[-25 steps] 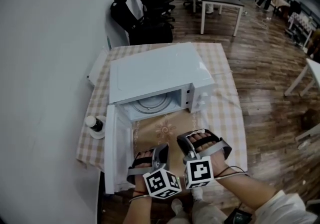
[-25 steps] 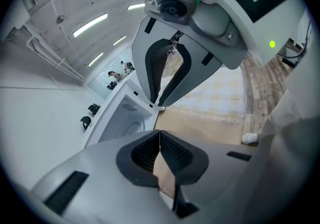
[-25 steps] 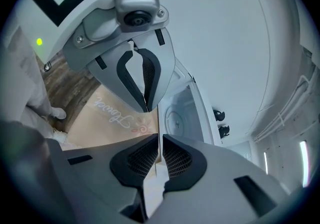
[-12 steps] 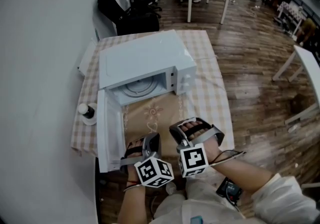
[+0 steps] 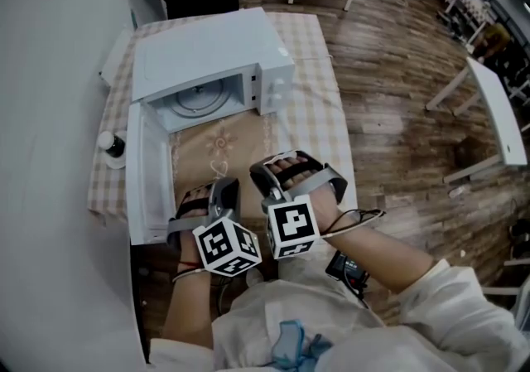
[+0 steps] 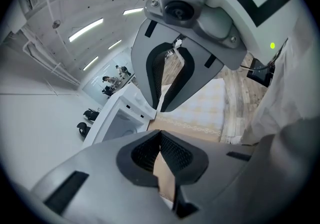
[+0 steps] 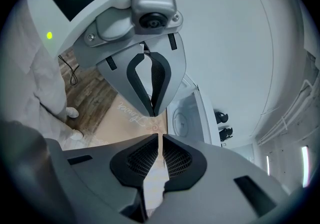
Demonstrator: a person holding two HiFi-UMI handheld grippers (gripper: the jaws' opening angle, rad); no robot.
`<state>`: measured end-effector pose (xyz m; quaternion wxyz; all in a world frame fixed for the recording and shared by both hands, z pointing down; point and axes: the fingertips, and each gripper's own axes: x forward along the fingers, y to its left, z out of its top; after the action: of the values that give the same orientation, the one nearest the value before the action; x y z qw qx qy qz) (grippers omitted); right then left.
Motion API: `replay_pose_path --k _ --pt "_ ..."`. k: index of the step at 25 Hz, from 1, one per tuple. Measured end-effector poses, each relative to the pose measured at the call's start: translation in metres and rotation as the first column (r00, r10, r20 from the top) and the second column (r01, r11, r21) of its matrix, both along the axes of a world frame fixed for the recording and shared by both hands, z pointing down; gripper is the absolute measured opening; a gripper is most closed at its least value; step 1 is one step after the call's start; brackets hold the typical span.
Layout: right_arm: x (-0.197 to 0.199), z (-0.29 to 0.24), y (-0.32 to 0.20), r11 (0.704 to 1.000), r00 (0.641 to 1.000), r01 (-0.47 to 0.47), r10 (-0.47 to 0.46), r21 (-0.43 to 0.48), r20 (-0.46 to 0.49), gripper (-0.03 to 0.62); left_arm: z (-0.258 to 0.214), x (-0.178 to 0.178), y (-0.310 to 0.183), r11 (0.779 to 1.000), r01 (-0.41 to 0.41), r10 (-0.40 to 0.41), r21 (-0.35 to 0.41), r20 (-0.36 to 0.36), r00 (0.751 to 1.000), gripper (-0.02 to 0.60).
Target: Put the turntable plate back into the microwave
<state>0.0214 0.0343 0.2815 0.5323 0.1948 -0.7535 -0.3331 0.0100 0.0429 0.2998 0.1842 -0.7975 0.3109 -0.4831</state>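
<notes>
Tools backed off: left tool and right tool pinched together, empty, since turntable plate already sits inside microwave.

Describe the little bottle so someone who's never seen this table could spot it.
Find the white microwave on the checked tablecloth; its door hangs open on the left. Just left of that door, near the table edge, stands the bottle: small, dark, white-capped, the only dark thing beside it.
</notes>
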Motion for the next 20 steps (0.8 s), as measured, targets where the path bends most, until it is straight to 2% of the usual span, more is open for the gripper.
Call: replay_pose_path --k 11,20 --pt "0.011 0.004 0.001 1.0 1.0 -0.003 0.003 -0.017 -0.009 0.046 -0.008 0.011 -0.007 1.0 -0.018 0.018 0.01 0.012 1.0 0.003" --pt "0.018 -0.003 -0.001 1.0 1.0 -0.018 0.018 0.003 -0.009 0.037 -0.004 0.02 -0.004 1.0 -0.03 0.03 0.006 0.012 0.999 0.003"
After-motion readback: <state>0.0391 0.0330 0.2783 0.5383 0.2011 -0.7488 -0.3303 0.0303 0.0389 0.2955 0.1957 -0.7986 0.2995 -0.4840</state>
